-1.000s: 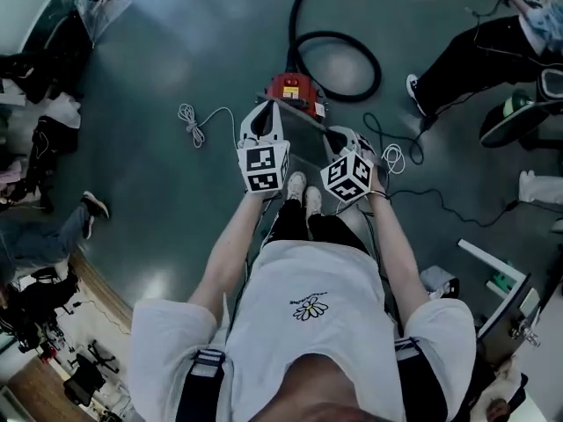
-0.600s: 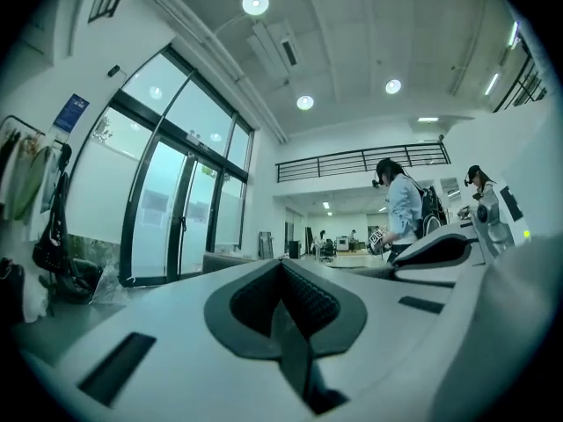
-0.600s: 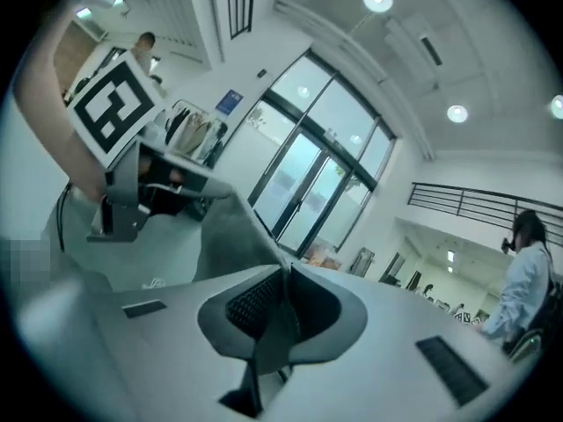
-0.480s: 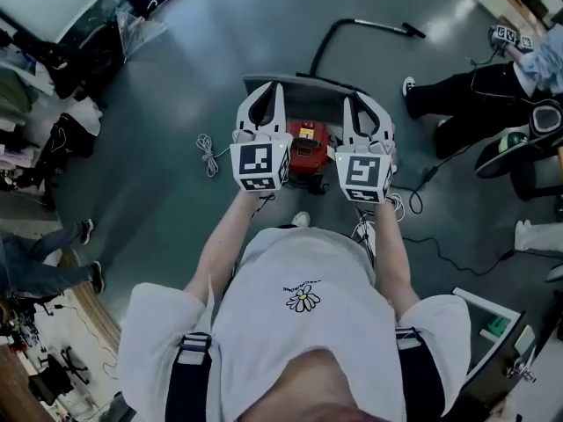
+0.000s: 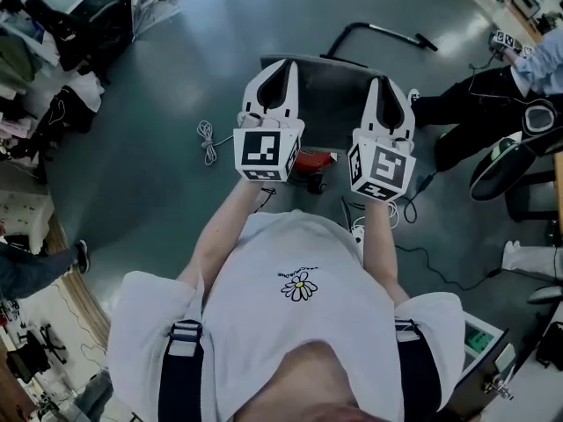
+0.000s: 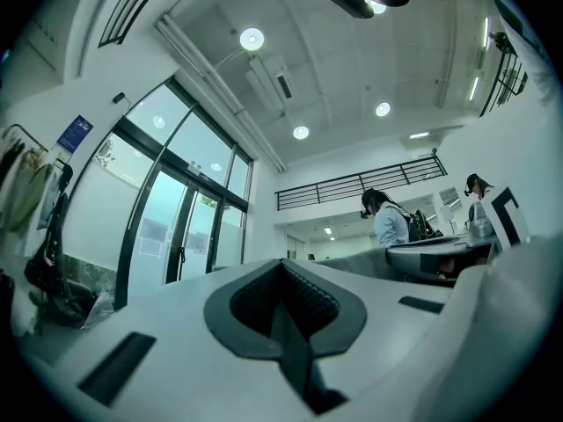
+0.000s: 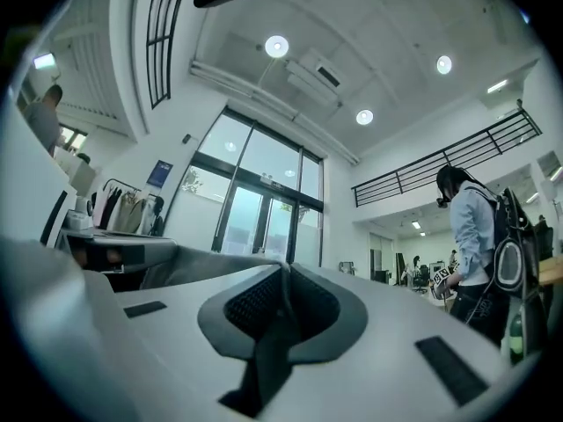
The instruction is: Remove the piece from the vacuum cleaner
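Observation:
A flat dark grey piece [image 5: 334, 86] hangs in the air between my two grippers, above the red vacuum cleaner [image 5: 314, 161] on the floor. My left gripper [image 5: 280, 67] is shut on the piece's left edge, and my right gripper [image 5: 390, 84] is shut on its right edge. Both grippers point up towards the ceiling. In the left gripper view the jaws [image 6: 283, 266] are pressed together, with the grey piece [image 6: 413, 258] running off to the right. The right gripper view shows the jaws [image 7: 286, 271] shut, the piece [image 7: 189, 266] leading away to the left.
The vacuum's black hose and wand [image 5: 378, 32] lie on the green floor beyond the piece. A white cable coil [image 5: 208, 141] lies to the left. A seated person's legs [image 5: 466, 90] are at the right. Clutter lines the left wall [image 5: 53, 104].
Both grippers have lifted the grey piece up and away from the red vacuum cleaner, which now lies below it. The grippers have also spread a little further apart.

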Action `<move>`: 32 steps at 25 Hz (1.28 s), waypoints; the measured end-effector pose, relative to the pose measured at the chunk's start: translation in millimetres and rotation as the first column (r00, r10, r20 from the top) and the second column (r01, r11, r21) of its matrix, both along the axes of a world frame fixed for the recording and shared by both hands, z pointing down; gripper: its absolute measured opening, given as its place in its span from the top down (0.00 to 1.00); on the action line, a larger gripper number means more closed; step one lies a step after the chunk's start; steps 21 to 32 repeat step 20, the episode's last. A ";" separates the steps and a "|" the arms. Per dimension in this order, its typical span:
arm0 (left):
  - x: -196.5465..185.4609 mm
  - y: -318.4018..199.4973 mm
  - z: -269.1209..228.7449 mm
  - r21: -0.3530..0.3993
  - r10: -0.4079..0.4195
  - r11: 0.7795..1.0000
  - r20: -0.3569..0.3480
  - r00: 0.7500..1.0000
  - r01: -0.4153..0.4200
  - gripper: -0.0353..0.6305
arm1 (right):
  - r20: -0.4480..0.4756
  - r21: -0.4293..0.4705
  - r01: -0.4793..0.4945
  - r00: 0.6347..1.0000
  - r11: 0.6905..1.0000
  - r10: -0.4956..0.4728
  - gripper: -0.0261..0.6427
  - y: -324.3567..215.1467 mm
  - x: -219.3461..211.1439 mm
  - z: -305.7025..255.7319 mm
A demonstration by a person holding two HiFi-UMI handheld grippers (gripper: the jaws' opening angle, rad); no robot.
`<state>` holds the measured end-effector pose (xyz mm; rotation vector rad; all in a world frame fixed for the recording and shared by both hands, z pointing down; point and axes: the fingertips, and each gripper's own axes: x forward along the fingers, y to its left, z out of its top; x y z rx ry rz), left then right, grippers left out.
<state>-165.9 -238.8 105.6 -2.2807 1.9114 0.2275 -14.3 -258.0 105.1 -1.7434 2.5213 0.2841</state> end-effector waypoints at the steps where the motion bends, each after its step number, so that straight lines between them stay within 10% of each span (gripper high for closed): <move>1: -3.5 0.1 -0.4 0.002 -0.002 1.000 0.000 1.000 0.002 0.94 | 0.004 -0.003 0.003 1.000 1.000 -0.003 0.91 0.5 -3.4 1.0; 32: -12.6 2.4 15.1 -0.029 0.004 1.000 -0.020 1.000 -0.004 0.94 | -0.003 -0.041 0.007 1.000 0.999 -0.008 0.91 2.7 -5.3 21.7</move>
